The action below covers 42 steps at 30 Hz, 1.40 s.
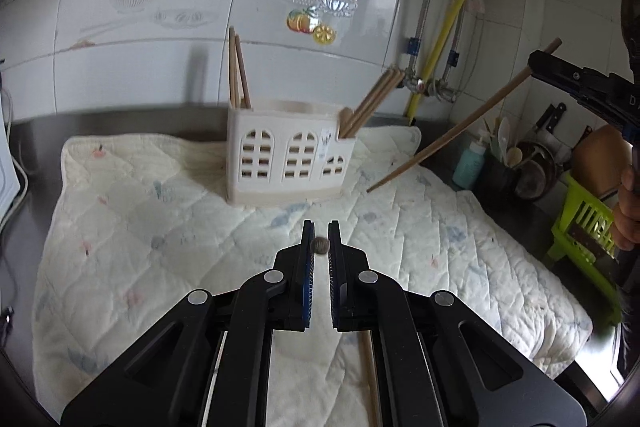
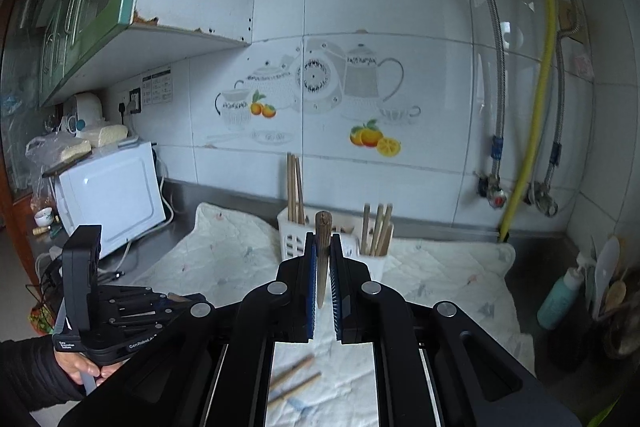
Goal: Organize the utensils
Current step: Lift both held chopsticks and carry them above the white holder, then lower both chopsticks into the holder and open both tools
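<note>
Short of the white holder, both grippers clamp single chopsticks: the right gripper seems nearer, its chopstick slanting down toward the holder, the left gripper holding end-on.

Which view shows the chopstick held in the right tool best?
Left wrist view: the long wooden chopstick shows nearly full length, clamped in the right tool. Right wrist view shows it only end-on and foreshortened between the blue pads.

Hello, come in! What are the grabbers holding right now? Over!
Left hand-held gripper shut on chopstick. Right hand-held gripper shut on another chopstick. Holder ahead, path clear.
</note>
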Each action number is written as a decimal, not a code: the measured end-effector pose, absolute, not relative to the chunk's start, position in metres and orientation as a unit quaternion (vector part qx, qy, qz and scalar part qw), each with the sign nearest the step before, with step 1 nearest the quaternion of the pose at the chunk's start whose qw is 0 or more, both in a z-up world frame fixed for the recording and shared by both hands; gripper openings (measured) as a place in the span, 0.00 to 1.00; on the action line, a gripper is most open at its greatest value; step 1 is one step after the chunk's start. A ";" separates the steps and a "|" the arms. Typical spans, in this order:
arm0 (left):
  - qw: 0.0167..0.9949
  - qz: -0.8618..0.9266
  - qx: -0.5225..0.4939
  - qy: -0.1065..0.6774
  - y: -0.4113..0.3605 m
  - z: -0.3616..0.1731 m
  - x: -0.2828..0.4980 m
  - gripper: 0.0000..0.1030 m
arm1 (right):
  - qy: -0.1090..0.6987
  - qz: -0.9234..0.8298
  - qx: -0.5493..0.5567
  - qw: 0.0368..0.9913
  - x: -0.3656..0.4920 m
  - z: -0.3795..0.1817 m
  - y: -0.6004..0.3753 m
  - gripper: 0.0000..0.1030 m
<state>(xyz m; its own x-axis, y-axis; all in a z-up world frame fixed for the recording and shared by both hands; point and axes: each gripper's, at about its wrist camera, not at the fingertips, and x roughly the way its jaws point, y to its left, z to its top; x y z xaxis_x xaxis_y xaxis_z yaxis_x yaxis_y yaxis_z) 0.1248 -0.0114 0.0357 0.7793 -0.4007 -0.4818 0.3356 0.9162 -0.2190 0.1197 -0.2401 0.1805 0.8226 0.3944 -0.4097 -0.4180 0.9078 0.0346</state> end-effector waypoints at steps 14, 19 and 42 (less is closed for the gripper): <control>0.954 -0.182 -0.020 0.238 -0.005 0.098 0.176 0.05 | 0.190 0.213 -0.075 0.955 0.204 0.219 -0.201 0.06; 0.962 -0.176 -0.011 0.210 -0.001 0.127 0.191 0.05 | 0.182 0.195 -0.065 0.961 0.234 0.223 -0.202 0.06; 0.986 -0.122 -0.005 0.117 -0.022 0.195 0.308 0.05 | 0.259 0.166 -0.077 0.948 0.303 0.156 -0.224 0.06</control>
<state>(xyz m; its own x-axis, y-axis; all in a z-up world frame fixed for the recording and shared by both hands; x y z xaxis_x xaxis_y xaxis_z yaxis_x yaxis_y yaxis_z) 0.3079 -0.0219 0.1955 0.9429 -0.2421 -0.2290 0.2399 0.9701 -0.0376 0.3026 -0.2238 0.1564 0.8109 0.2757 -0.5161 -0.3551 0.9329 -0.0595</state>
